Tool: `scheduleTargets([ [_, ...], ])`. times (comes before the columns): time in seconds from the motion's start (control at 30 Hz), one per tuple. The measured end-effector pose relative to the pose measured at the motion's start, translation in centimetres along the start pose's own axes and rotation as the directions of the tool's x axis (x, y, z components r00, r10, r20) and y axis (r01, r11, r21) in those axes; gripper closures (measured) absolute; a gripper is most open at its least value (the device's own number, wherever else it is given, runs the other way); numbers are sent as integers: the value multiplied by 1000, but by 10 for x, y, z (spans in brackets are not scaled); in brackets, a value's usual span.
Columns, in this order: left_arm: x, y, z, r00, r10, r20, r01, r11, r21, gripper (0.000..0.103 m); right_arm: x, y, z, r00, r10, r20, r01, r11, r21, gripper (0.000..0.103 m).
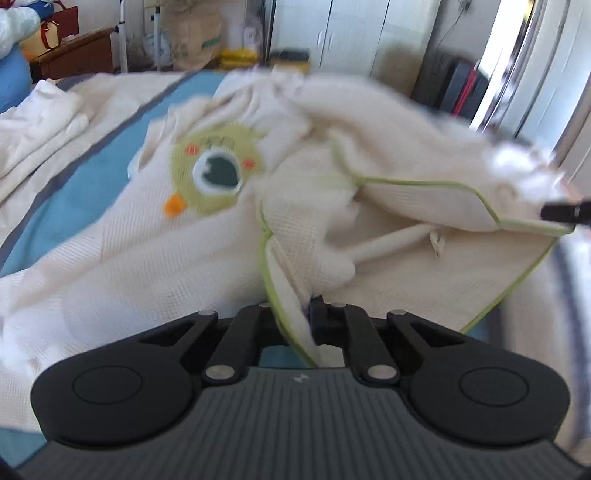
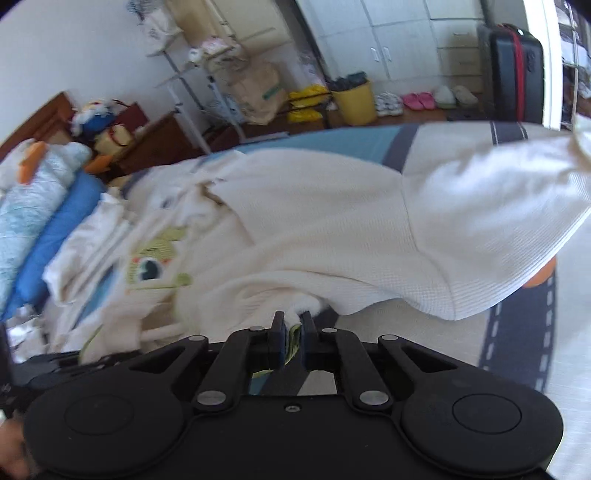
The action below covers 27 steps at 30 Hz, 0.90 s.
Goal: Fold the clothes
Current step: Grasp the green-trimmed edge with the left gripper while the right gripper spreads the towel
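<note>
A cream waffle-knit garment (image 1: 147, 258) with green piping lies crumpled on the bed, its green chick patch (image 1: 214, 173) facing up. My left gripper (image 1: 295, 306) is shut on a green-trimmed edge of it, and the cloth runs down between the jaws. In the right wrist view the same garment (image 2: 332, 221) spreads across the bed with the patch (image 2: 151, 266) at the left. My right gripper (image 2: 293, 321) is shut on another bunched edge, where a strip of green trim shows between the pads. A sleeve (image 2: 498, 221) hangs lifted at the right.
The bed has a blue sheet (image 1: 74, 206) with a dark stripe. Folded white clothes (image 1: 40, 122) lie at the left, and blue pillows (image 2: 55, 221) beyond them. On the floor past the bed stand a yellow bin (image 2: 356, 101), a dark suitcase (image 2: 517, 74) and white wardrobes (image 2: 399, 33).
</note>
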State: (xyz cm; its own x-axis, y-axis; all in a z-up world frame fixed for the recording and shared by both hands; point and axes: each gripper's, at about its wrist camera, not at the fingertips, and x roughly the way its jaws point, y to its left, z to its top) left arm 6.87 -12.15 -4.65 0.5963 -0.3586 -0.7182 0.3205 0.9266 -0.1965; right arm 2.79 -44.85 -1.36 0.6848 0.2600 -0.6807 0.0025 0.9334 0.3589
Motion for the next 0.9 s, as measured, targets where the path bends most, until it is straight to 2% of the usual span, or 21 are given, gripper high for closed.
scheduleTargets([
  [0.07, -43, -2, 0, 994, -77, 72, 80, 996, -42, 97, -35, 14, -3, 1000, -28, 11, 28, 998, -54, 95],
  [0.13, -84, -9, -3, 983, -121, 137, 127, 991, -37, 97, -65, 23, -10, 999, -41, 10, 42, 996, -75, 95],
  [0.23, -125, -25, -15, 980, -127, 154, 120, 991, 51, 97, -101, 35, -31, 999, -43, 29, 47, 990, -132, 95],
  [0.3, -130, -38, -33, 987, -137, 84, 125, 983, 131, 97, -112, 35, -50, 998, -61, 35, 66, 983, -171, 95],
  [0.37, -109, -51, -58, 993, -113, -29, 116, 971, 209, 96, -106, 23, -71, 995, -96, 6, 96, 979, -178, 95],
  [0.43, -77, -51, -77, 987, -92, -133, 115, 977, 178, 96, -84, -2, -86, 989, -114, -89, 108, 991, -73, 95],
  [0.47, -68, -49, -82, 981, -116, -156, 137, 981, 137, 97, -78, -10, -91, 987, -110, -113, 106, 994, -39, 95],
  [0.53, -70, -50, -85, 979, -145, -145, 162, 980, 117, 97, -78, -12, -97, 991, -96, -97, 92, 995, -48, 95],
  [0.57, -80, -54, -82, 983, -140, -122, 156, 978, 141, 97, -86, -6, -97, 994, -93, -52, 88, 992, -96, 95],
  [0.63, -107, -62, -72, 985, -160, -67, 169, 969, 181, 97, -104, -1, -97, 999, -32, 11, 34, 990, -136, 95],
  [0.7, -122, -68, -62, 978, -202, -52, 208, 960, 185, 97, -117, 1, -99, 999, 11, 39, -4, 986, -167, 95],
  [0.73, -125, -70, -59, 975, -212, -59, 219, 958, 187, 97, -110, -3, -104, 1000, -18, 7, 19, 984, -178, 95],
  [0.77, -119, -72, -60, 977, -192, -87, 206, 959, 196, 97, -98, -9, -112, 998, -54, -43, 45, 983, -177, 95],
  [0.83, -91, -72, -73, 979, -98, -176, 136, 966, 219, 96, -73, -25, -126, 983, -108, -147, 85, 984, -154, 95],
  [0.87, -75, -69, -83, 969, -84, -234, 134, 969, 206, 96, -62, -35, -134, 975, -105, -195, 84, 990, -115, 95],
  [0.9, -63, -65, -92, 954, -100, -281, 154, 972, 177, 96, -56, -43, -139, 972, -93, -214, 76, 994, -83, 95],
])
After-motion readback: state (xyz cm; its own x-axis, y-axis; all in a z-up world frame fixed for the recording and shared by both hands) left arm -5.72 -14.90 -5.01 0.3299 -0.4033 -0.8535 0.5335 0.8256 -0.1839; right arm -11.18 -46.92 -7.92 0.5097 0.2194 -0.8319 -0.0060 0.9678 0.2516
